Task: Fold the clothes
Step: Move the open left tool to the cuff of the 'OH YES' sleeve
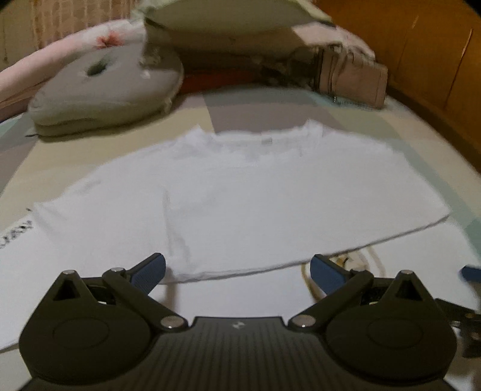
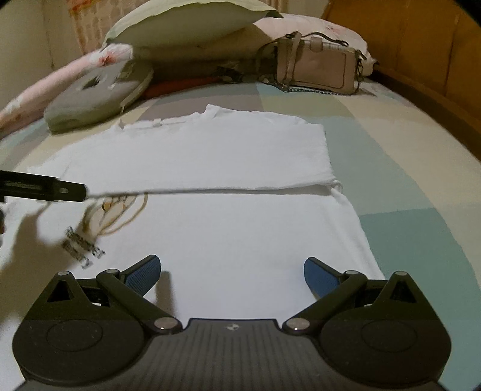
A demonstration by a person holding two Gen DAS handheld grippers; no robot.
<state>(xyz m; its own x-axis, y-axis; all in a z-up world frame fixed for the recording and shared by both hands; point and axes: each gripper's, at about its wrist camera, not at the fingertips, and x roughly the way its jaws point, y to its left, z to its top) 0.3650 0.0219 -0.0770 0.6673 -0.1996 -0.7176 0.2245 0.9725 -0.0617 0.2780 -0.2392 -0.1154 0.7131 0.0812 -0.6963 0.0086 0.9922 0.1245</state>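
A white T-shirt [image 1: 240,192] [image 2: 210,156] lies spread on the bed, its far half folded over the near half with a fold edge running across. A beige print and black lettering [image 2: 114,213] show on the lower layer. My left gripper [image 1: 237,270] is open just above the near part of the shirt, blue pads wide apart, nothing between them. My right gripper [image 2: 231,273] is open over the shirt's near right part, also empty. The left gripper's black finger [image 2: 45,188] shows at the left of the right wrist view. A blue pad of the right gripper [image 1: 472,272] peeks in at the right edge of the left wrist view.
A grey cushion [image 2: 99,96], a pale green pillow [image 2: 186,21], a floral pink quilt [image 2: 36,90] and a beige handbag [image 2: 318,66] lie at the bed's far end. A wooden panel [image 2: 421,45] borders the right. The checked bedsheet [image 2: 405,180] is bare right of the shirt.
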